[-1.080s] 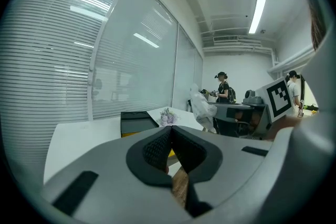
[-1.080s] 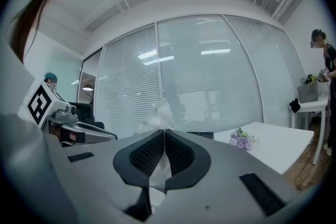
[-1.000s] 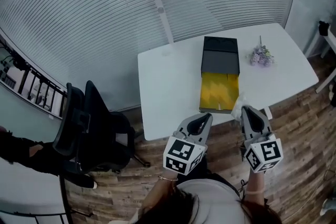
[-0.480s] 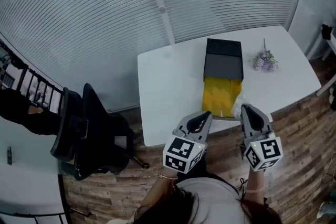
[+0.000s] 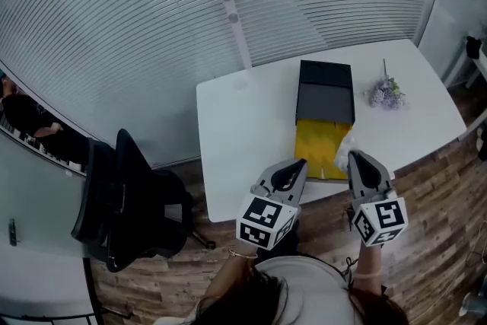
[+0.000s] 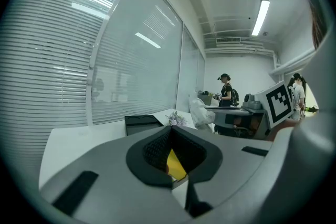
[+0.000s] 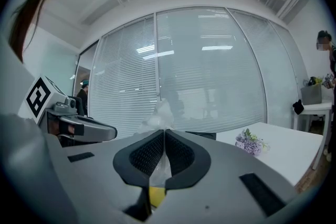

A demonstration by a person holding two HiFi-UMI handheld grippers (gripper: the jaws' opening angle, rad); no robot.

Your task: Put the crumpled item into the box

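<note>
As we list from the largest down, first comes the glass wall with slatted blinds [image 5: 152, 19], closing the far side of the room. Below it the wooden floor [image 5: 426, 240] runs under everything.

The white surface [image 5: 243, 133] stands against the wall. A black office chair [image 5: 122, 202] stands to its left, apart from it. A person [image 5: 30, 122] shows at the far left edge, behind the chair.

The box [image 5: 323, 118] lies on the surface right of centre. Its black half is toward the wall and its open yellow half is toward us, reaching the near edge.

The left tongs [image 6: 170, 131] are pressed together at the tips with nothing between them. We hold them just short of the yellow half's near left corner.

The right tongs [image 7: 164, 134] are pinching the crumpled item [image 5: 345, 144], which rises above their tips. We hold them to the right of the left tongs.

A small sprig of purple flowers [image 5: 386, 93] lies on the surface right of the box, clear of it.

The crumpled item is white and thin, and hangs at the yellow half's near right corner. We cannot tell whether it touches the box.
</note>
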